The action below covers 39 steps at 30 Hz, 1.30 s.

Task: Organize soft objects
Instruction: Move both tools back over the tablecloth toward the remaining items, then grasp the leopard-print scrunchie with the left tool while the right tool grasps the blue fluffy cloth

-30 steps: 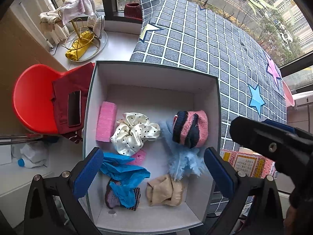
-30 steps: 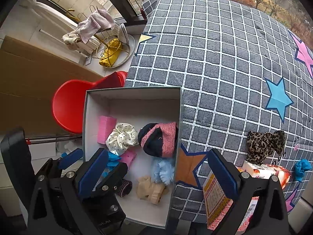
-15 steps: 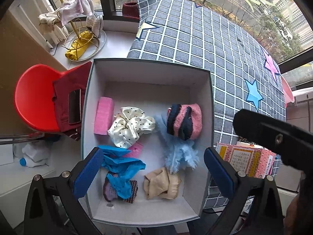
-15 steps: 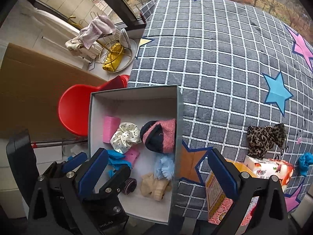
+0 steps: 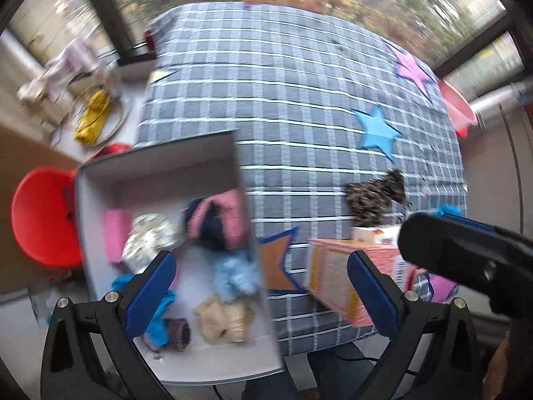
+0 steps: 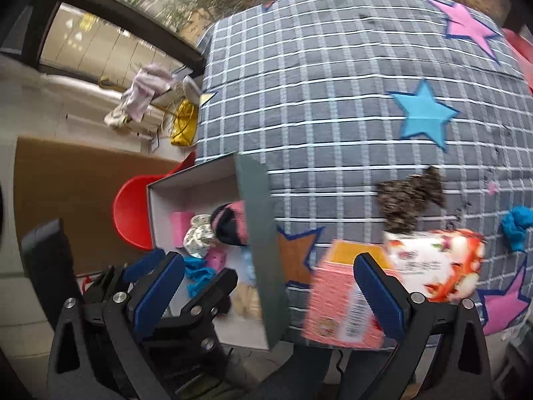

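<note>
A grey box (image 5: 156,180) (image 6: 256,220) at the table's left edge holds several soft things: a pink-and-navy knit piece (image 5: 216,220), a dotted white scrunchie (image 5: 150,236), a pale blue fluffy piece (image 5: 233,276), a beige cloth (image 5: 223,320) and a turquoise cloth (image 5: 160,313). A leopard-print scrunchie (image 5: 373,196) (image 6: 409,196) and a turquoise cloth (image 6: 516,226) lie on the checked tablecloth (image 5: 299,106). My left gripper (image 5: 263,286) is open and empty above the box's right wall. My right gripper (image 6: 273,286) is open and empty, right of the left one.
A pink-orange carton (image 5: 336,280) (image 6: 336,300) and a strawberry-print packet (image 6: 433,263) lie near the table's front edge. A red chair (image 5: 40,213) stands left of the box. A wire rack with cloths (image 5: 90,100) sits on the sill.
Both grippers have swung right, away from over the box toward the table's middle. The view is blurred by motion. Both stay open and empty.
</note>
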{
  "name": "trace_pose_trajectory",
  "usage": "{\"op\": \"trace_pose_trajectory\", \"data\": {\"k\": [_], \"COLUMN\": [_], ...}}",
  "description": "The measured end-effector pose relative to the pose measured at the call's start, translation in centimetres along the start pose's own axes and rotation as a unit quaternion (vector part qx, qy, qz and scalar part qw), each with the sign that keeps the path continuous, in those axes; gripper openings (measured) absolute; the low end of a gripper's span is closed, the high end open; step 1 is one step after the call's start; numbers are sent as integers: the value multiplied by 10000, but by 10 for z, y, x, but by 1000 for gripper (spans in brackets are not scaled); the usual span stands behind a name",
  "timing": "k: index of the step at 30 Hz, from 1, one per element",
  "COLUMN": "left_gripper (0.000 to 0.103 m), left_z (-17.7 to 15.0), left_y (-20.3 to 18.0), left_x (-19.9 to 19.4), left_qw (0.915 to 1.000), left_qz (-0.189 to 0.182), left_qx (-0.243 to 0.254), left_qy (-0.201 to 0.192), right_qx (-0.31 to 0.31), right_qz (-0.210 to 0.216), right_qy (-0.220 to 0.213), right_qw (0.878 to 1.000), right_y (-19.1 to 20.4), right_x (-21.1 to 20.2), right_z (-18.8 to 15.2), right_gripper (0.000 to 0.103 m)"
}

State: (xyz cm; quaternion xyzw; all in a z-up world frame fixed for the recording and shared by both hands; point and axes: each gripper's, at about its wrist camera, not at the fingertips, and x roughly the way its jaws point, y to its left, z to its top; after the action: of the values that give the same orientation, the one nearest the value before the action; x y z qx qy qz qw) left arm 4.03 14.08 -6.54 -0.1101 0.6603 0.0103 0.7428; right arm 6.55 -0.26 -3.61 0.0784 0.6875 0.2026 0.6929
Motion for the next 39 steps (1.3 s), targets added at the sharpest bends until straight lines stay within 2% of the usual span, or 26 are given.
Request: {"op": "trace_pose_trajectory", "data": {"k": [6,10,14,21,29,34,39], "left_gripper": [103,103,103,103,103,103,96], "left_z": [17,28,45,72,87,89,89], "left_y": [-78,-118,-152,-190,-192,-187,-189], "left_x": [20,40,66,122,186,212,231], "left_qw": [9960,9923,9894,9850,9750,9685,9662], "left_qz": [4,3,82,185,409,534,626], "left_qx": [849,1117,1166,781,-46,-382,-502], "left_qy": [285,536,860,1528,2184,2403,2449], "right_qx": [764,1464,2259,2904,2941,2839,2618], "right_qz": [-120,-357,-527,-577,-601,-666,-863], "right_qy": [-547,-701,-553,-410,-340,-266,-114], "right_qw": [9955,9861,9712,9543,9533,9562,9612], "right_y": [-82,-155,-232,-317,-362,-376,-379], "right_x": [-48,-61,-53,-35,-16,2,26], "right_z": [-13,-22,-36,-42,-22,-11,-4], "right_gripper": [102,102,102,102,102,102,102]}}
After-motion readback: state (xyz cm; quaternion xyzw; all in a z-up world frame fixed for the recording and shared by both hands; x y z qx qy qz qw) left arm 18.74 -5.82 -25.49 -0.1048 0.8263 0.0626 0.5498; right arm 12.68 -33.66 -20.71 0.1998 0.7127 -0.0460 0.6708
